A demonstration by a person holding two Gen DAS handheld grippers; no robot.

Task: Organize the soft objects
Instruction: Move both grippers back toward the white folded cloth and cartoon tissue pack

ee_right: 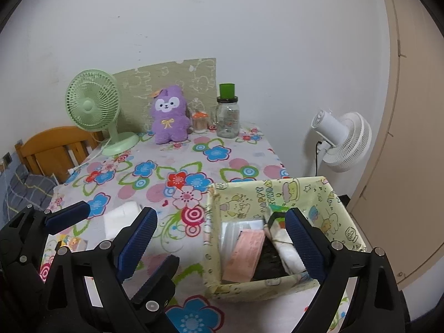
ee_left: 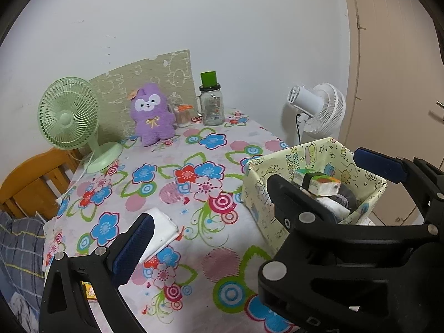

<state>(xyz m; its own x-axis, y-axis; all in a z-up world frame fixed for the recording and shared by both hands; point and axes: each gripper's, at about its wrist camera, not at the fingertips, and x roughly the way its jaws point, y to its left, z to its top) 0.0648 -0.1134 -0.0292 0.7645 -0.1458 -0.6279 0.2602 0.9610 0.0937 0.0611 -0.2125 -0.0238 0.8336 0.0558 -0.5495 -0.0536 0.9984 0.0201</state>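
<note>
Both my claws hang released and empty above the floral tablecloth [ee_right: 222, 149]: my left gripper [ee_left: 249, 191] straddles the near rim of the yellow fabric box [ee_left: 313, 155], while my right gripper [ee_right: 222, 238] spreads over its open top. The white soft pack [ee_right: 122, 216] lies flat on the cloth left of the box, and the purple plush [ee_right: 169, 119] sits well apart by the wall. The likely failures, I judge, are a finger snagging the limp box wall and dragging it toward the table edge, or my pads pinching cloth along with the thin pack.

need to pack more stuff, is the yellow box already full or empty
Partly full: the yellow box holds a pink packet and white bundle, with wall height spare.
</note>
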